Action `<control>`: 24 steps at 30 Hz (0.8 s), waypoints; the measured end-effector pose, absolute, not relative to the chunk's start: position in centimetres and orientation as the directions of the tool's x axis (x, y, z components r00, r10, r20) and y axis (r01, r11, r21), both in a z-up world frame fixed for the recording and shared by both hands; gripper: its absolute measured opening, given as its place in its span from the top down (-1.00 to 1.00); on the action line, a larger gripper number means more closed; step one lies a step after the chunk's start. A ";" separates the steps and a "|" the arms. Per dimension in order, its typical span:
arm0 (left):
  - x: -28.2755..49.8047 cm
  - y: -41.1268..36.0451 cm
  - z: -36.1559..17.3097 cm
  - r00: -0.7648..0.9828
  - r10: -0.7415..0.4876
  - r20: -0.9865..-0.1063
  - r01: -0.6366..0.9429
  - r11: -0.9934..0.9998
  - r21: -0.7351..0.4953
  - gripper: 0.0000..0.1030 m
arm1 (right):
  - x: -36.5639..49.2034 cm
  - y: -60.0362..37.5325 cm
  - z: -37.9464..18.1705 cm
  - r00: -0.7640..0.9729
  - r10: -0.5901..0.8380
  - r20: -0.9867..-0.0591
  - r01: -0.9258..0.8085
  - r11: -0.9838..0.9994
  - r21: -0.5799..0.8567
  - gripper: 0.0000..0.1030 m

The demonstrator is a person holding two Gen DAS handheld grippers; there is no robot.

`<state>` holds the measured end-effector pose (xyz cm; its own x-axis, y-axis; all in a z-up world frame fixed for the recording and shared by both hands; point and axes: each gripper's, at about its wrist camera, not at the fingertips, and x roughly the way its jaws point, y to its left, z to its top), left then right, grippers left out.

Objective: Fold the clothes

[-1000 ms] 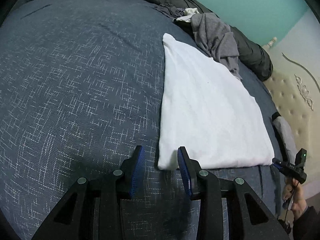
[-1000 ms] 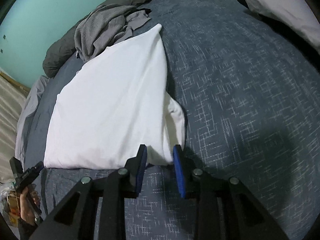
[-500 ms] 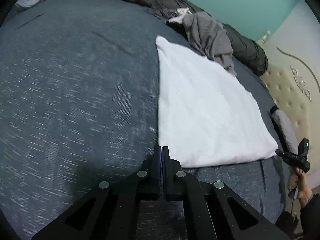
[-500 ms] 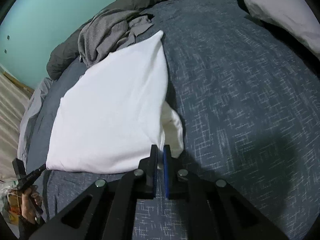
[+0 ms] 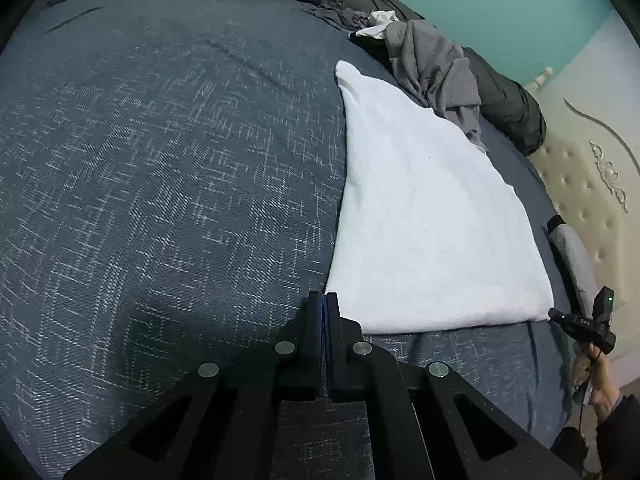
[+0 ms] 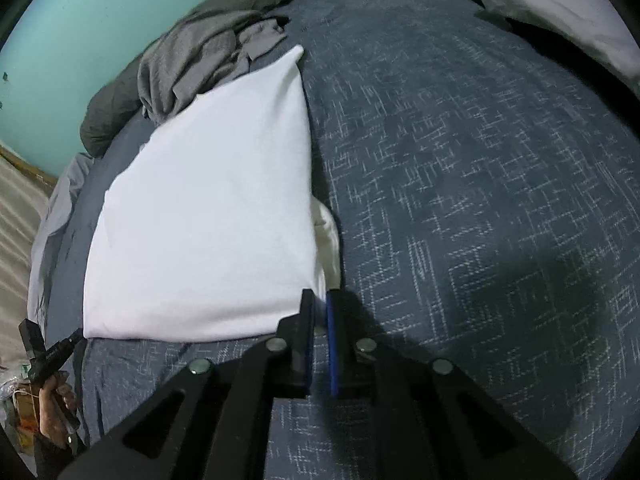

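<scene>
Headboard (image 5: 588, 184) (left view only); pillow (image 6: 560, 4) right view only.

I see a white garment (image 5: 432, 216) of soft matt cloth on a coarse-woven dark blue bedspread (image 5: 160, 160); at upper right, a tufted, faintly glossy cream headboard (image 5: 588, 192).

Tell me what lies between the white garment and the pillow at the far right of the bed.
Only bare blue bedspread lies between the white garment and the pillow. The right wrist view shows it.
</scene>
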<state>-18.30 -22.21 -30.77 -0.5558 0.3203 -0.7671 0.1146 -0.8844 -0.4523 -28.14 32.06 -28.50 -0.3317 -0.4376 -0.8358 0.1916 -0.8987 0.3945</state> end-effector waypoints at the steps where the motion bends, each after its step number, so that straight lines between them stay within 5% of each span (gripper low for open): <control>1: -18.4 -22.2 -30.8 -0.555 0.321 -0.767 0.116 -0.883 -0.454 0.98 | -28.3 32.0 -28.4 -0.326 -0.428 -0.843 0.181 -0.903 0.389 0.71; 7: -18.0 -23.2 -30.4 -0.571 0.302 -0.763 0.152 -0.874 -0.461 0.85 | -27.0 31.4 -25.5 -0.394 -0.328 -0.859 0.161 -0.944 0.286 0.44; 17: -17.1 -23.4 -29.0 -0.608 0.310 -0.731 0.155 -0.857 -0.492 0.77 | -23.1 20.7 -22.7 -0.377 -0.490 -0.786 0.329 -0.864 0.381 0.45; 24: -16.7 -22.9 -28.9 -0.602 0.321 -0.731 0.129 -0.865 -0.486 0.76 | -22.6 10.5 -25.0 -0.288 -0.533 -0.796 0.409 -0.820 0.401 0.67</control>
